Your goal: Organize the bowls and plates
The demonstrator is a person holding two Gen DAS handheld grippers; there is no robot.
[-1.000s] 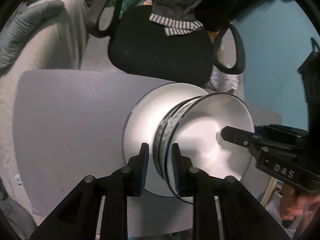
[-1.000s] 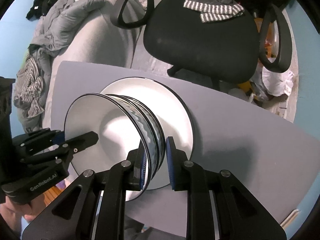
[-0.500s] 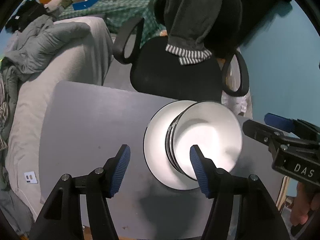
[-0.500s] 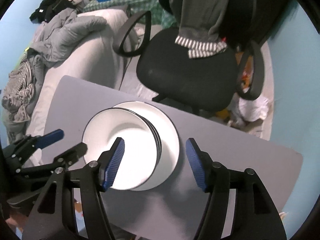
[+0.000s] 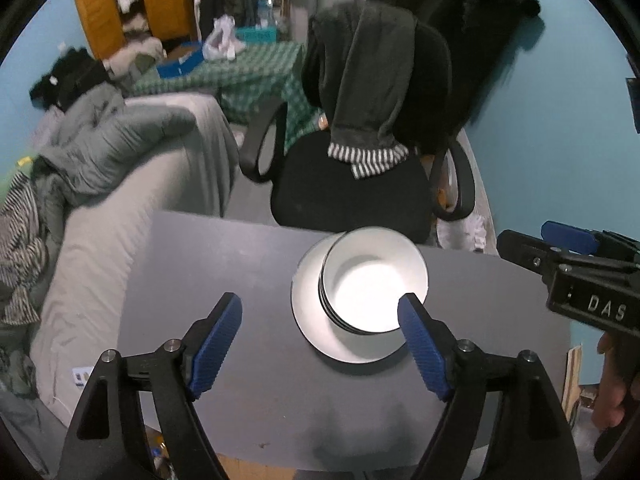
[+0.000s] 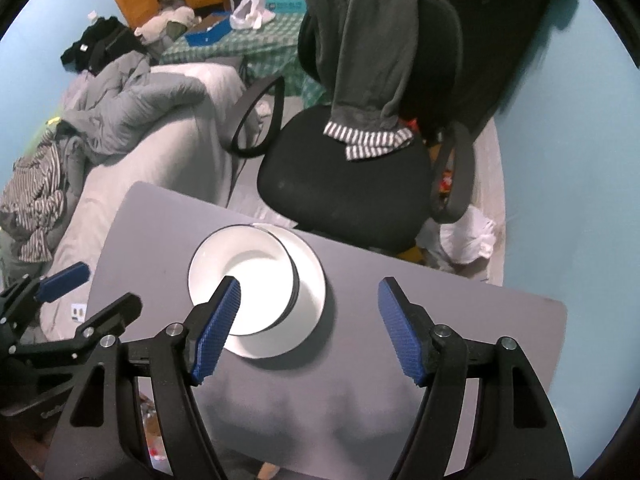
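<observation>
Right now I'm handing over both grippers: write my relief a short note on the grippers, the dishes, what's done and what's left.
Left gripper: open, nothing between the fingers; jaws have just been opening.
Right gripper: open, empty too; its jaws have also just been opening.
Dishes: stacked bowls sit on the white plate near the far edge of the grey table.
Done: the stack is set down and released.
Left: no other dishes show in either view; look around before finishing.
</observation>
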